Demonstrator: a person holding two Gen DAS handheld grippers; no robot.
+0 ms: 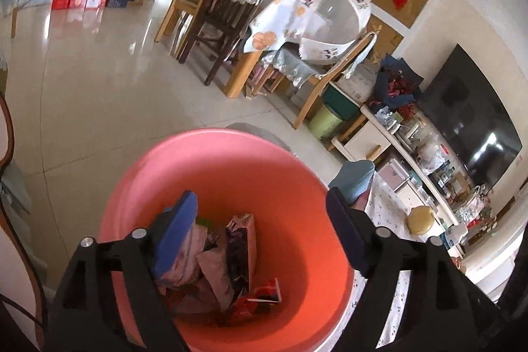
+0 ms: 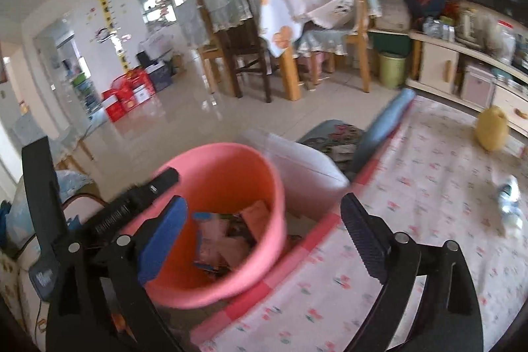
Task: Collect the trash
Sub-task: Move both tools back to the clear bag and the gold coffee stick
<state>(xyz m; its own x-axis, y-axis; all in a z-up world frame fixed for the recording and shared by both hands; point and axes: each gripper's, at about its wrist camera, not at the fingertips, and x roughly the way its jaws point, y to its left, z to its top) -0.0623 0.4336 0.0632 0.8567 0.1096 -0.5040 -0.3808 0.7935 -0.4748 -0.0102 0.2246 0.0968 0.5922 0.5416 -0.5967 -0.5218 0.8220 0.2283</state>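
Black claw arms fill the bottom of both views: the left claw (image 1: pixel 260 220) hangs directly over a pink bucket (image 1: pixel 211 154), its blue-padded fingers (image 1: pixel 178 230) spread wide with nothing between them, a stance that fits a piece just dropped in. Crumpled wrappers (image 1: pixel 231 259) already lie heaped at the bucket's bottom, among them a red-and-white packet (image 1: pixel 264 294) lying lowest in the pile. From the right wrist, the right claw (image 2: pixel 264 226) also stands wide and empty, set just beside the bucket and angled down toward its mouth, with the left claw's dark body (image 2: pixel 138 203) reaching in over the bucket's rim. Standing where the flowered play mat (image 2: pixel 412 187) meets the glossy tiled floor (image 1: pixel 99 71), the bucket is within easy reach of both hands, likely so that scraps can be carried only a short way. Out on the mat, well apart from the bucket, lies what looks like a clear plastic bottle (image 2: pixel 510 200), blurred; it may be next for collection, though that is a judgement only. A rolled blue mat (image 2: pixel 389 117) lies along the play mat's far edge, and dining chairs (image 1: pixel 231 5) stand behind.
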